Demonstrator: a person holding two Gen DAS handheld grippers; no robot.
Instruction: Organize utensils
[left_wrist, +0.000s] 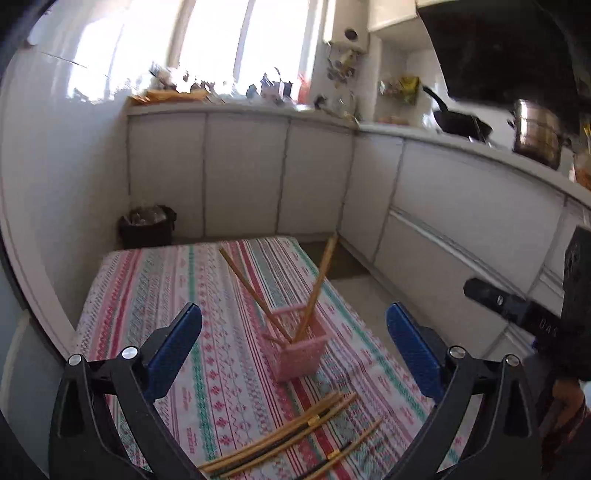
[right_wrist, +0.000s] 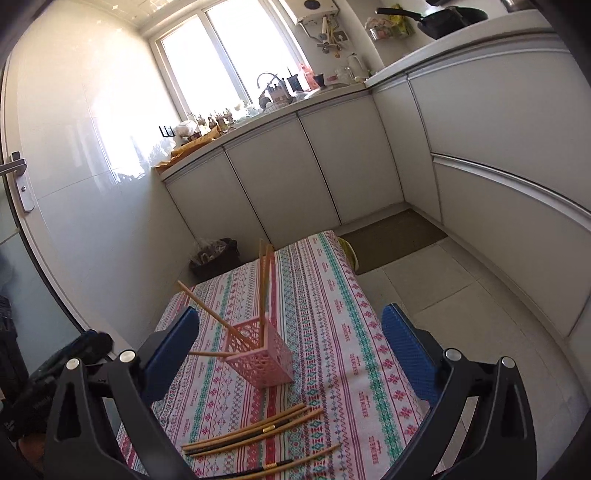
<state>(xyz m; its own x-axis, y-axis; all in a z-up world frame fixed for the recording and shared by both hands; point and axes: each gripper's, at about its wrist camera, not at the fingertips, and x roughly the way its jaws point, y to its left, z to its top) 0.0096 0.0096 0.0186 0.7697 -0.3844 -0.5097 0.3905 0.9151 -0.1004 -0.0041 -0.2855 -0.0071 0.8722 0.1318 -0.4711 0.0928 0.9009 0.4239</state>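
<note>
Left gripper (left_wrist: 293, 354): jaws spread wide, blue pads (left_wrist: 173, 354) apart, nothing between them that they touch. Right gripper (right_wrist: 290, 354): same, jaws wide, holding nothing, blue pads (right_wrist: 408, 354) clear of everything.

Both hover over a table with a striped patterned cloth (left_wrist: 155, 280), pointing down at it.

Pink lattice holder (left_wrist: 301, 356) stands upright on the cloth, between the left pads in that view, slightly right of centre. In the right wrist view the holder (right_wrist: 264, 356) sits at about 12 o'clock from the gripper's midpoint, just left of centre. Chopsticks already in it (left_wrist: 319, 280): several wooden ones leaning out, one toward 11 o'clock, a pair toward 1 o'clock, one short end poking low toward 9 o'clock.

Loose chopsticks (left_wrist: 280, 439) lie flat on the cloth at 6 o'clock from the holder, near the camera, apart from it. Mixed light wood and dark ones with gold bands; a second smaller group (right_wrist: 291, 461) at 5 o'clock, at the frame bottom.

The right gripper's black body (left_wrist: 517, 306) shows at 3 o'clock in the left wrist view.

Further out: white cabinets (right_wrist: 280, 173), black bin (left_wrist: 146, 225) on the floor at 11 o'clock, and a window (right_wrist: 210, 55) behind the counter.
</note>
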